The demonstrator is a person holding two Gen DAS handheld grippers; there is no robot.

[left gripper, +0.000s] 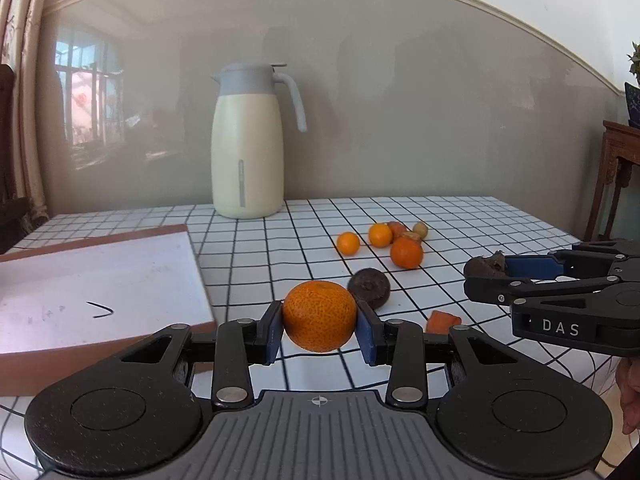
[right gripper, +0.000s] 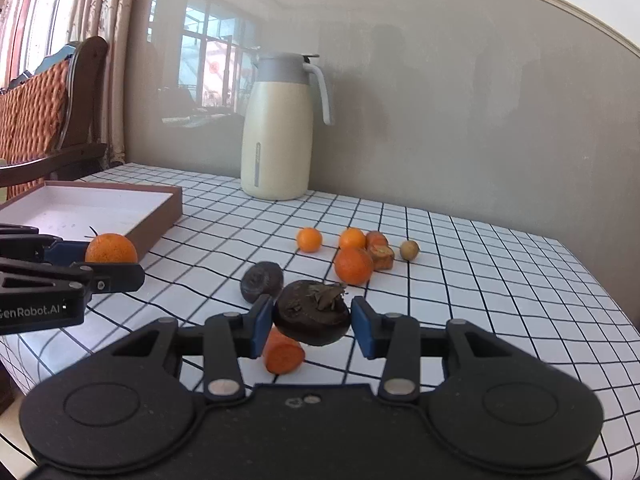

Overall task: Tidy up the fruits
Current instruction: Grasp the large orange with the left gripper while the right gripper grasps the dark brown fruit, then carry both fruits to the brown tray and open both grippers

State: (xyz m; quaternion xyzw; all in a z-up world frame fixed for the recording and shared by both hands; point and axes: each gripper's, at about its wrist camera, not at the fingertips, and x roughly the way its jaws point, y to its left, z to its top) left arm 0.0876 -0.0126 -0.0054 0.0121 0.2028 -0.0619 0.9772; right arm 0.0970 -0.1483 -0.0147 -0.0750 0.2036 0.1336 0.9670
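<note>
Gripping fruit on both sides here: the left gripper [left gripper: 319, 326] has its blue pads clamped on a big orange [left gripper: 319, 315], one pad pressed to each side, and the fruit is lifted clear of the checked tablecloth [left gripper: 460, 220]. The right gripper [right gripper: 313, 326] is closed on a dark, wrinkly fruit [right gripper: 313, 316] with dried leaves on top, also held up off the cloth; the left pad is clearly against it, the right pad looks like it's touching too. From the left camera the right gripper pokes in from the right with that dark fruit at its tip, and from the right camera the left gripper comes in from the left with the orange. Just past the left gripper's fingertips sits a second dark fruit [left gripper: 369, 287], and a carrot chunk [left gripper: 443, 321] lies on the cloth just to the right of its right finger; in the right view that same chunk is directly under the held dark fruit. Further ahead of both grippers is a loose cluster: three small oranges [left gripper: 406, 253], another carrot piece [right gripper: 380, 251] and a little tan round fruit [right gripper: 409, 249]. Left of the left gripper is a shallow brown box [left gripper: 100, 280] with a white inside. A cream thermos jug [left gripper: 248, 144] with a grey lid stands way beyond everything, by the wall. A bit of a person's hand [left gripper: 630, 396] shows at the far right edge.
</note>
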